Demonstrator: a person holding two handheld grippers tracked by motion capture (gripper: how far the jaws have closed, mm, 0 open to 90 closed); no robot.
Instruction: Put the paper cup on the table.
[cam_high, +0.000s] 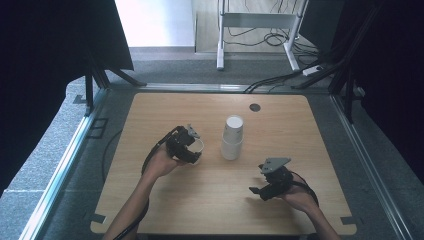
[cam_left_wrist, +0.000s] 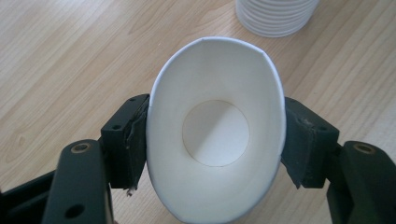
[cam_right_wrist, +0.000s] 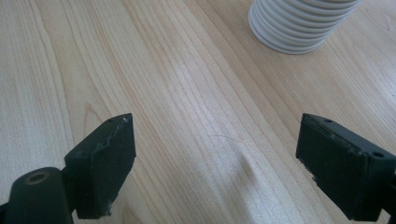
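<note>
**One cup off the stack, held tight**

The left gripper (cam_high: 187, 145) is squeezed onto a single white paper cup (cam_left_wrist: 215, 135). Its two black jaws press the cup from both sides, so hard that the round mouth is bent into an egg shape. We look straight down into the cup and it has nothing inside. In the high view the cup (cam_high: 198, 146) sits a little left of the middle of the tabletop (cam_high: 150, 110), with the person's left hand (cam_high: 162, 162) behind it.

Just to the right stands the stack of cups (cam_high: 232, 137), upright, near the middle of the tabletop. It is close to the held cup but not touching it.

The right gripper (cam_high: 270, 184) is near the front right corner, well away from the stack. Its jaws are wide apart and hold nothing — bare wood lies between them.

So the work looks partly done: one cup is apart from the stack and in a firm grip. What is left, I think, is to set that cup down somewhere on the tabletop — and many cups still wait in the stack.
</note>
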